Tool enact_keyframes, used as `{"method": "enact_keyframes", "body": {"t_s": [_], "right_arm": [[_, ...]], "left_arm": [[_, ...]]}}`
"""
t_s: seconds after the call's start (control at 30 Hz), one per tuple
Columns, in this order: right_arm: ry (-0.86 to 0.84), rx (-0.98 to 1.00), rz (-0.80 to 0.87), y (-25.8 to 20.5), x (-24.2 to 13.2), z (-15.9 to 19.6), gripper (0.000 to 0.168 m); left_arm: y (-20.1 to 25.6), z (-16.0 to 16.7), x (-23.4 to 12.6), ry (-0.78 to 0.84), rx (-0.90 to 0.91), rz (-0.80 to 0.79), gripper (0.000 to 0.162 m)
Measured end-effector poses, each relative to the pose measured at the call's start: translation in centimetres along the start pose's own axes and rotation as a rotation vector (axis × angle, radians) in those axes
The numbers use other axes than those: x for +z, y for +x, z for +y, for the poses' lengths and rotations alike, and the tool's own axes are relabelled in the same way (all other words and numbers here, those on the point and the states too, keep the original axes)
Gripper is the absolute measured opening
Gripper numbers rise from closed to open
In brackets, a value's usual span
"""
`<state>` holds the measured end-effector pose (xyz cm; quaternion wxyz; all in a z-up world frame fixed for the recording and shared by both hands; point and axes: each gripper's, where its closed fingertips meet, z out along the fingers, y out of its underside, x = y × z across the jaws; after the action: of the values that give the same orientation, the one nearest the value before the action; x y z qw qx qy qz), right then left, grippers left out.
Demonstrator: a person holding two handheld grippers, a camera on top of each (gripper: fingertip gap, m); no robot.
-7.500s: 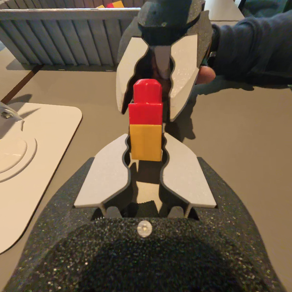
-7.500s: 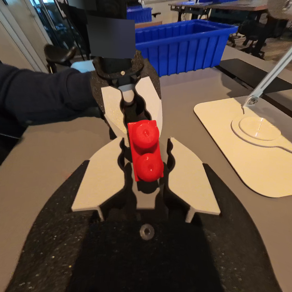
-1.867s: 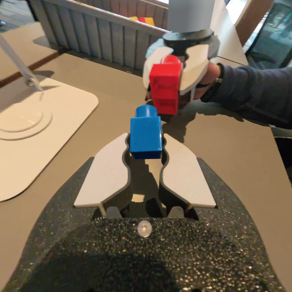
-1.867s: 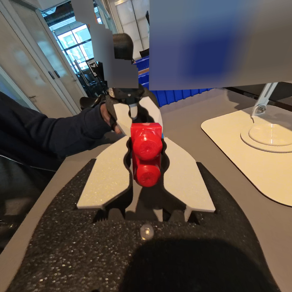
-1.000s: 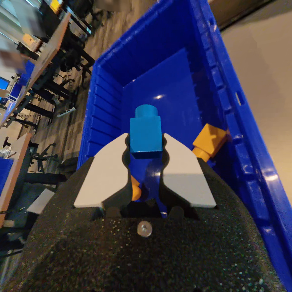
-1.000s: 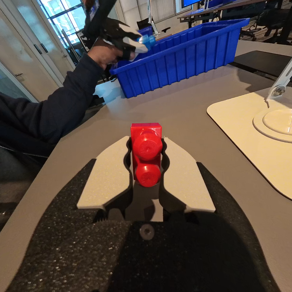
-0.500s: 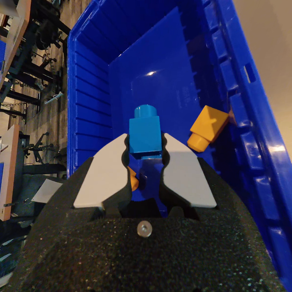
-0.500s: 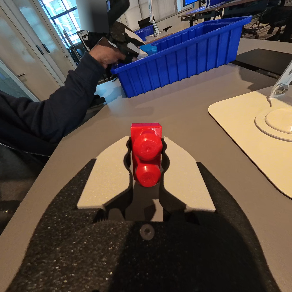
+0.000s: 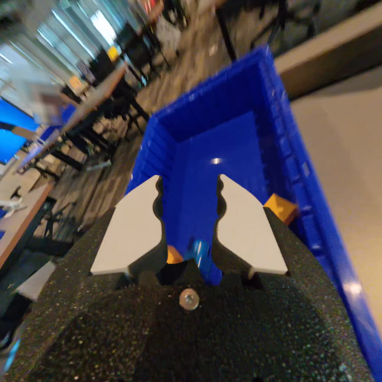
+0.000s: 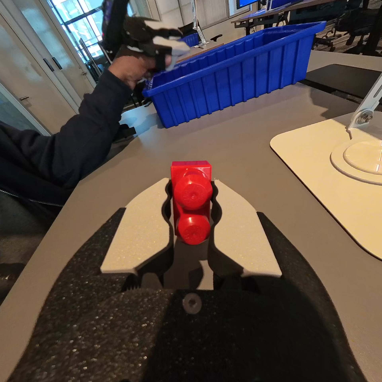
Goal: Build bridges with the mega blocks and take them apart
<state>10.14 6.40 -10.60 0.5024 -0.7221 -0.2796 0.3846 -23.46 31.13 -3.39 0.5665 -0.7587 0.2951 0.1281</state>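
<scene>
Blue plastic bin lies under the left gripper, whose jaws gape; a blurred blue block sits beneath (orange block rightward). The right gripper clamps a red two-stud block above the grey surface.

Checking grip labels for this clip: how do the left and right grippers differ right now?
The left gripper is open with nothing between its fingers; the right gripper is shut on the red block. The left gripper is over the blue bin, where a blurred blue block shows; the right gripper is over the grey table. Both have pale fingers on black bodies.
</scene>
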Motion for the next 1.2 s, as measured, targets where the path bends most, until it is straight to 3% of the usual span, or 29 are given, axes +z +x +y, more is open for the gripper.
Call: {"method": "enact_keyframes", "body": {"t_s": [0.13,0.23,0.3,0.5,0.77,0.93,1.07,1.2], "right_arm": [[0.003,-0.002,0.018,0.2,0.0,0.0,0.035],[0.004,-0.007,0.033,0.3,0.0,-0.1,0.035],[0.010,-0.014,0.046,0.4,0.0,-0.1,0.035],[0.089,-0.067,0.090,-0.3,0.2,-2.5,0.035],[0.283,-0.203,0.012,-7.6,3.7,-10.4,0.035],[0.273,-0.209,-0.072,-10.9,10.4,-13.3,0.035],[0.171,-0.237,-0.088,-11.5,17.6,-15.0,0.035],[0.023,-0.325,-0.031,-10.0,25.0,-15.9,0.036]], "left_arm": [[2.8,-7.7,-4.1,0.388,-0.068,0.089,0.044],[8.5,-12.3,-7.5,0.614,-0.114,0.315,0.040],[13.2,-13.9,-8.7,0.666,-0.210,0.523,0.038],[26.2,-12.3,-7.2,0.426,-0.489,1.007,0.039],[31.5,-11.7,-6.8,0.199,-1.023,1.405,0.043],[35.1,-14.2,-8.6,0.128,-1.212,1.623,0.048],[38.5,-16.5,-10.9,0.149,-1.208,1.777,0.050],[39.0,-17.2,-12.6,0.229,-1.157,1.839,0.049]]}}
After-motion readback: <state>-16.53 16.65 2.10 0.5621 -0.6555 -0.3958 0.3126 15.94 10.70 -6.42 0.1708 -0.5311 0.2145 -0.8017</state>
